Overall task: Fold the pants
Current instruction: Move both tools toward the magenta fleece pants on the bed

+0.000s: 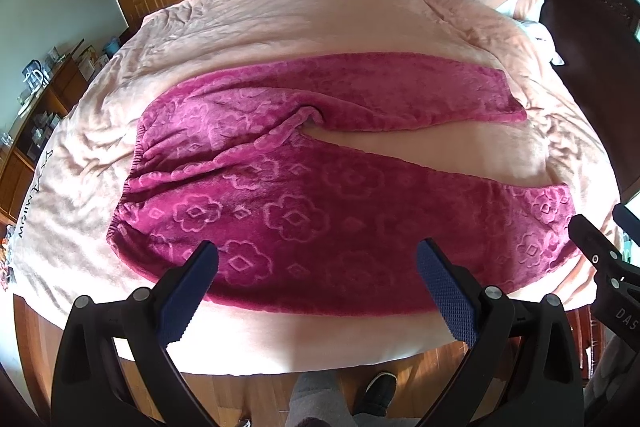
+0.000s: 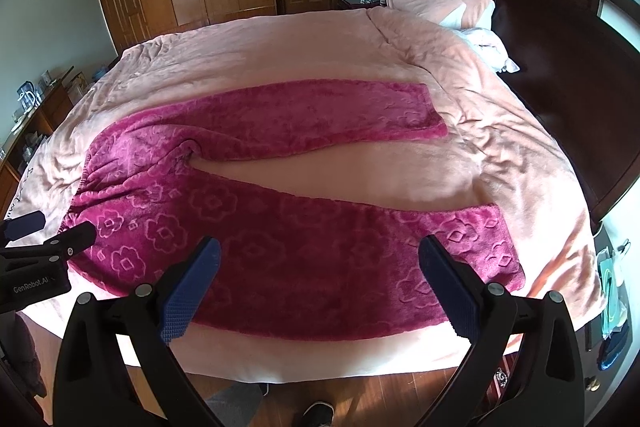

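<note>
I hold both grippers above the near edge of the bed [image 1: 248, 19], and both are spread wide with nothing in them. My left gripper [image 1: 318, 259] has its blue pads [image 1: 188, 291] well apart, hanging over the near leg toward the waistband end. My right gripper [image 2: 320, 259] is likewise released, over the same leg but nearer its cuff.

The pants [image 1: 280, 195] lie flat on the bed just ahead of my fingers, waistband [image 1: 128, 183] off to my left, legs running to my right. The two legs are splayed in a V: the near leg [image 2: 340, 259] lies under both tools, while the far leg [image 2: 320, 115] lies farther ahead, with a bare wedge of bedspread between them. The crotch [image 1: 304, 119] is bunched a little where they meet.

As I judge it, folding has not started. The pants are laid out and fairly smooth, but no leg lies over the other and no crosswise fold shows. Everything is left: bring one leg onto the other, then fold the length over, probably cuff toward waistband. My tools look placed to pinch the near leg's edge at two spots, though neither touches the cloth as far as I can tell.

The fleece looks thick and soft, so it should drape without slipping much.
</note>
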The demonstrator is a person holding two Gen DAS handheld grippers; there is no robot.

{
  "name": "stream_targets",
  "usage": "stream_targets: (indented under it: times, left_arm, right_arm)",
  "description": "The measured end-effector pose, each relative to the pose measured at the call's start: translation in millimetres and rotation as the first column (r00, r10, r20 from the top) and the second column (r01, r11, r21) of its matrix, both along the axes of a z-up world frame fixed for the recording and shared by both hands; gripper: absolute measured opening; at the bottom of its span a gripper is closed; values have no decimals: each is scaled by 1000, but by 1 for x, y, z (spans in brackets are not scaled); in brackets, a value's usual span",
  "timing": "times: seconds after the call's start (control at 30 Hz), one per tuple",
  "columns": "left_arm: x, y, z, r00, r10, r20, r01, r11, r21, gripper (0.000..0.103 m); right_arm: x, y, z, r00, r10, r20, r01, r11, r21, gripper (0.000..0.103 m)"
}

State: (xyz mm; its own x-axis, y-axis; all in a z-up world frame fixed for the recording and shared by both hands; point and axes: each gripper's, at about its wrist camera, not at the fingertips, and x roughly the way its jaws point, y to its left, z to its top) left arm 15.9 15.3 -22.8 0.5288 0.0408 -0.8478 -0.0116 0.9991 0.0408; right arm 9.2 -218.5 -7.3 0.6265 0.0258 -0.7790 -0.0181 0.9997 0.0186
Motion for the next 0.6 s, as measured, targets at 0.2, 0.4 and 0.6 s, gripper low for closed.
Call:
stream_targets:
  times: [0.2, 0.4, 0.6]
  left_arm:
    - [0, 4, -3, 1000, 4, -12, -4, 1000, -3, 98]
    - [1, 6, -6, 1000, 0, -22, 0, 1000, -6, 98]
    - [5, 13, -9, 999, 9, -34, -9, 1000, -6, 98]
  right_arm:
    - [1, 1, -2, 1000, -1, -11, 1, 1000, -4, 100]
    - [2, 4, -5, 1000, -4, -23, 4, 1000, -8, 100]
    - [6, 6, -9, 999, -7, -39, 7, 1000, -5, 100]
